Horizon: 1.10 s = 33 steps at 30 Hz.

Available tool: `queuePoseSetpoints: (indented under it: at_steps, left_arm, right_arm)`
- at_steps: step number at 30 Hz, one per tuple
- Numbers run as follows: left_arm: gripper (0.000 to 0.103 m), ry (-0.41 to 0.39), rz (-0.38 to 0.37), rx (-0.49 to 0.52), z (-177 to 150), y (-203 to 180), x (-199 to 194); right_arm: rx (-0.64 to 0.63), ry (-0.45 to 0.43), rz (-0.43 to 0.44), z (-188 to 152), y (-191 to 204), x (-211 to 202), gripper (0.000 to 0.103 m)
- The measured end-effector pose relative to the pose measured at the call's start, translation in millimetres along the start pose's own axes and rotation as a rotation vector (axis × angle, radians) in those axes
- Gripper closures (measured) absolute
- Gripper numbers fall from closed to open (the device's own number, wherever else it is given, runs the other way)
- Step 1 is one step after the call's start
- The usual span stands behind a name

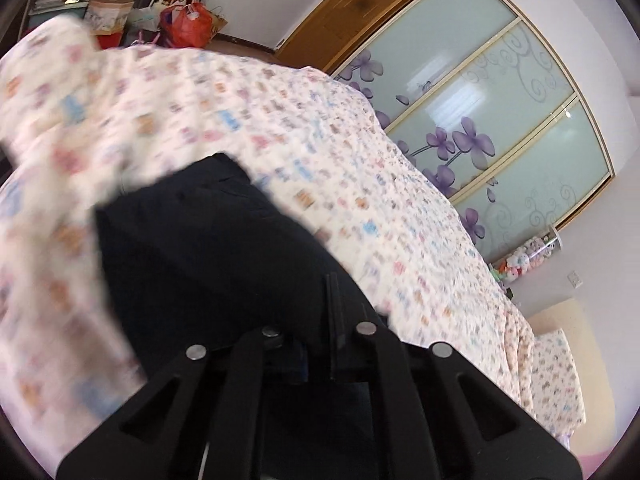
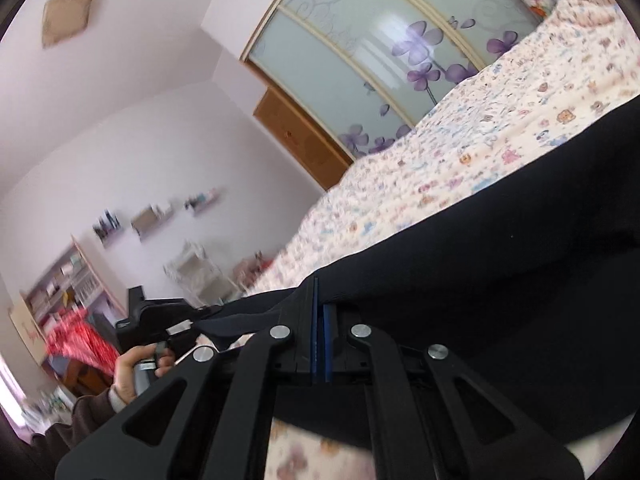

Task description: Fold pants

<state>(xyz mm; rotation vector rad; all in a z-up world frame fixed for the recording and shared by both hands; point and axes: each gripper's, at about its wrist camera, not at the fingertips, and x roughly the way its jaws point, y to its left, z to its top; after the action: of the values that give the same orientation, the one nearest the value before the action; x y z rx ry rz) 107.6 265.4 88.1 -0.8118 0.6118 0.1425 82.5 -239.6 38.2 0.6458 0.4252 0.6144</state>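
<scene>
The black pants (image 1: 200,248) lie on a bed with a patterned quilt (image 1: 280,120). My left gripper (image 1: 334,312) is shut on an edge of the pants, its jaws pressed together with dark cloth around them. In the right wrist view the pants (image 2: 500,248) stretch from the lower middle to the right edge. My right gripper (image 2: 321,312) is shut on the pants edge, its blue pads together. The left gripper (image 2: 160,320) shows at left in the same view, held by a hand, with the pants edge stretched between the two.
A wardrobe with frosted flowered sliding doors (image 1: 500,120) and a wooden door (image 1: 360,4) stand beyond the bed. Bags and boxes (image 1: 180,20) sit past the bed's far end. Shelves (image 2: 68,280) line the wall. Plush toys (image 1: 524,256) are by the wardrobe.
</scene>
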Motion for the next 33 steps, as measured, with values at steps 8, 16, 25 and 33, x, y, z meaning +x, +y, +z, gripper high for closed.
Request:
queuePoseSetpoints:
  at_steps: [8,16,25,33]
  left_arm:
    - [0.096,0.022,0.062,-0.053,-60.9,56.8,-0.5]
    - [0.074,-0.031,0.082,-0.106,-87.8,77.4,1.1]
    - [0.007,-0.361,-0.025,-0.030,-160.0,20.1,-79.4]
    - [0.003,-0.240,-0.106,0.142,-200.7,-15.3,-25.5]
  right_arm:
    - [0.021,0.199,-0.176,-47.4,-11.7,6.5,0.101]
    - [0.092,0.369,-0.244,-63.5,-24.1,-8.2,0.073]
    - [0.257,0.046,-0.371,43.3,-79.4,-152.8,0.037]
    - [0.675,0.020,-0.351,60.3,-178.4,-193.1,0.042]
